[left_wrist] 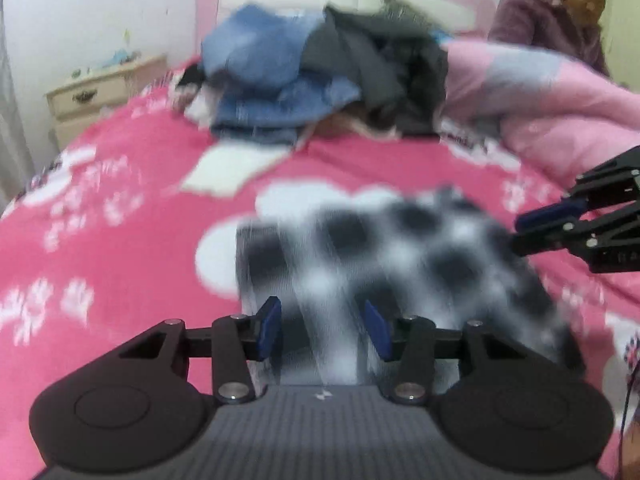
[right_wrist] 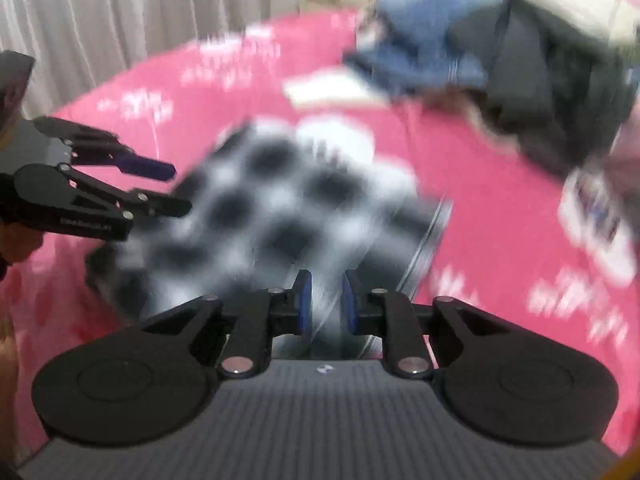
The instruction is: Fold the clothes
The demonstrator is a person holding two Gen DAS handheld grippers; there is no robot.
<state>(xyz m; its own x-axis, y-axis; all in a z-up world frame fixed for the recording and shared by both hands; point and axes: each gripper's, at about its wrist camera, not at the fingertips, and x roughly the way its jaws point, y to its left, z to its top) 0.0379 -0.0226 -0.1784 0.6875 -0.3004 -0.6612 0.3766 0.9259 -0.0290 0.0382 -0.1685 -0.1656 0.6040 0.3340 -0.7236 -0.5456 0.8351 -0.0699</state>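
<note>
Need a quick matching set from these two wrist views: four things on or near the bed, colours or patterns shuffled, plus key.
Things:
1. garment between the grippers
2. bed cover
3. nightstand
4. top of the clothes pile

Looks:
A. cream
B. blue
C. black-and-white check
D. pink with white prints

Pairs: 1-C, 2-D, 3-A, 4-B

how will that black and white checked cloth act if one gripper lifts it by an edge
The checked cloth would probably hang limp and unfold, since it lies flat on the pink bedspread. It looks thin, so likely light. Being soft fabric, it should slide rather than roll.
</note>
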